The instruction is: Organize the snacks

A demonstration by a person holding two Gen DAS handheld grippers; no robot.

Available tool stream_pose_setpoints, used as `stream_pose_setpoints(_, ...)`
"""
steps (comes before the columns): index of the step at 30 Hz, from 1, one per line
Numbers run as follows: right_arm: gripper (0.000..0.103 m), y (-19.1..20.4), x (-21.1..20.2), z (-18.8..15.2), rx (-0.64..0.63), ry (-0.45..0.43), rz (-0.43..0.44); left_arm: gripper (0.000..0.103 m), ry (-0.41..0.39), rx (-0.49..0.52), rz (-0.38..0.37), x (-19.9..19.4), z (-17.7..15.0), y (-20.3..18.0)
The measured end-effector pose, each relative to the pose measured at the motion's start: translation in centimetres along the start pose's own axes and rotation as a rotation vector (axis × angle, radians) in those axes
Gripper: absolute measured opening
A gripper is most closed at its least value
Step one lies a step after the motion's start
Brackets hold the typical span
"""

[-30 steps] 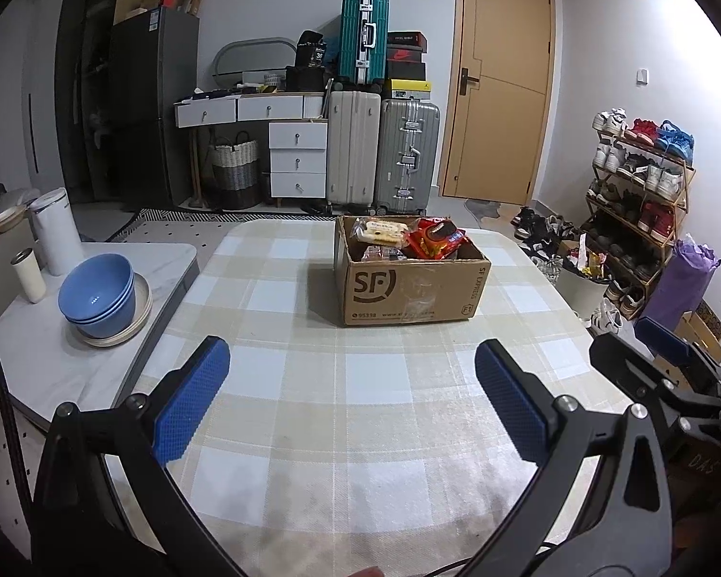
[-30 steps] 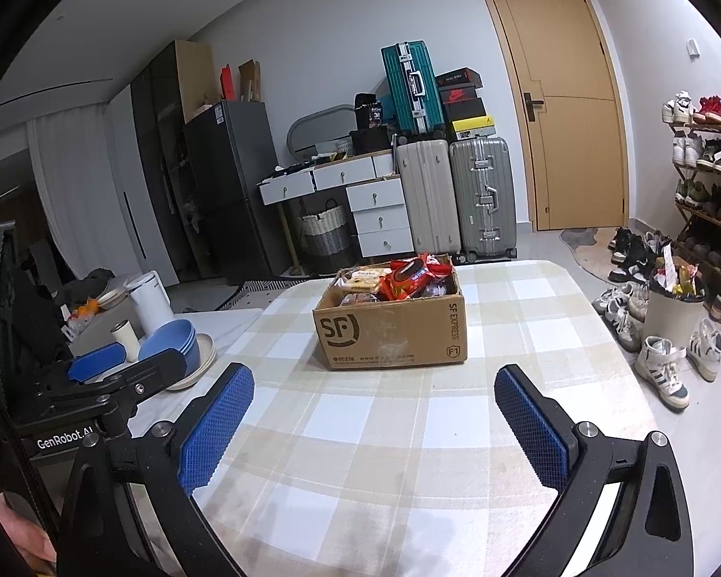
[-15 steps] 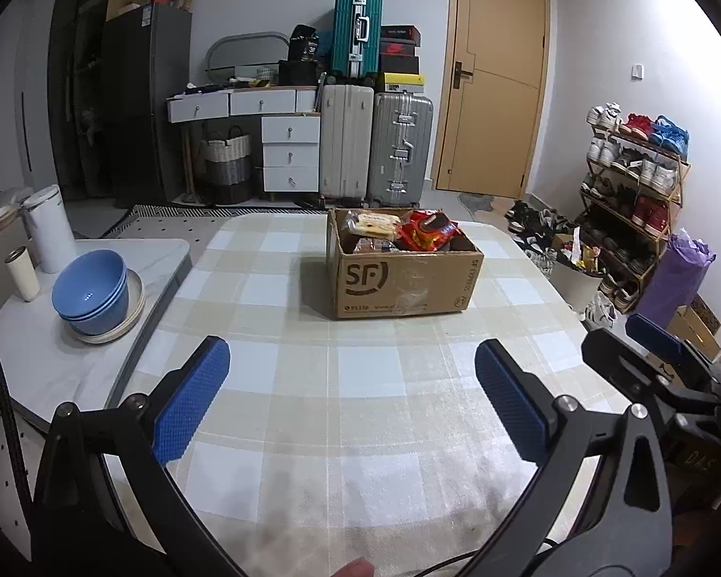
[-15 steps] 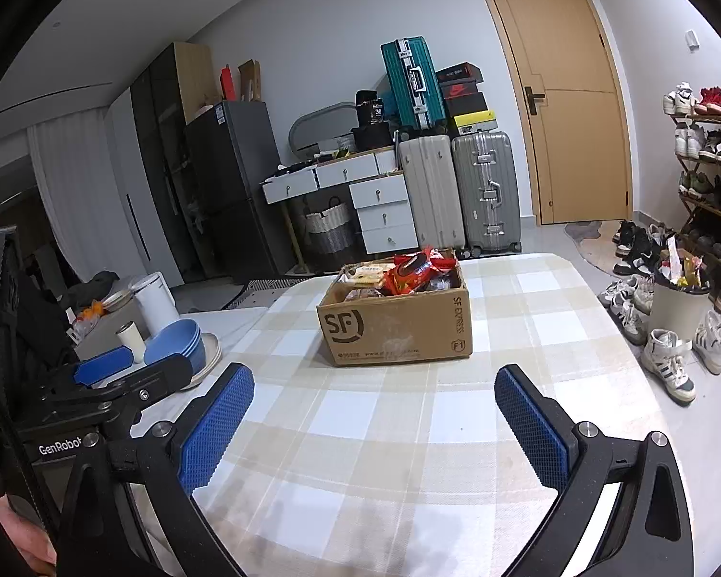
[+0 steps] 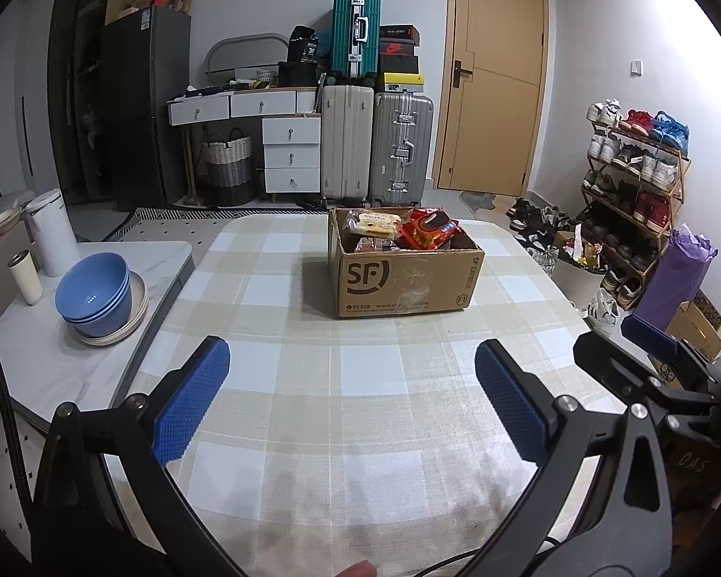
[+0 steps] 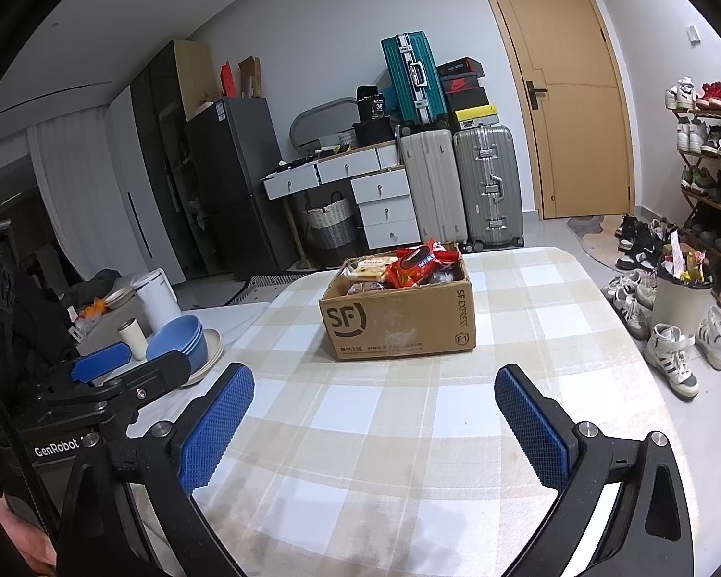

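Both claws drift a bit nearer the snack box (image 5: 404, 267), mid-tabletop toward the far edge; left claw (image 5: 351, 394) & right claw (image 6: 375, 413) wide open, empty. Risk: red packet (image 5: 428, 231) sits heaped above the rim, a knock could spill it

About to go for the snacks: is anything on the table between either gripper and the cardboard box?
Nothing visible. Only bare checked tablecloth lies between both open grippers and the cardboard box; the blue bowls sit off left on the side table.
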State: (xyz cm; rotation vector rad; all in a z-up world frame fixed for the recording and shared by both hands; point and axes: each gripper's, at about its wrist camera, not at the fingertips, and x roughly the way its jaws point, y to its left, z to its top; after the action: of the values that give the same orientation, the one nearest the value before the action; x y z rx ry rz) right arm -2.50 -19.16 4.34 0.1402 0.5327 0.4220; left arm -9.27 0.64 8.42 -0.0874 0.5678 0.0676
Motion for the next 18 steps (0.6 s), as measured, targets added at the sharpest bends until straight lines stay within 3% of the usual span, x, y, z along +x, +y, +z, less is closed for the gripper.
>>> stream_pose_setpoints(18,0.102,-0.35,0.12,-0.26,0.007,0.012,0.004,0.102,0.002,0.0,0.012,0.07,-0.27,0.16)
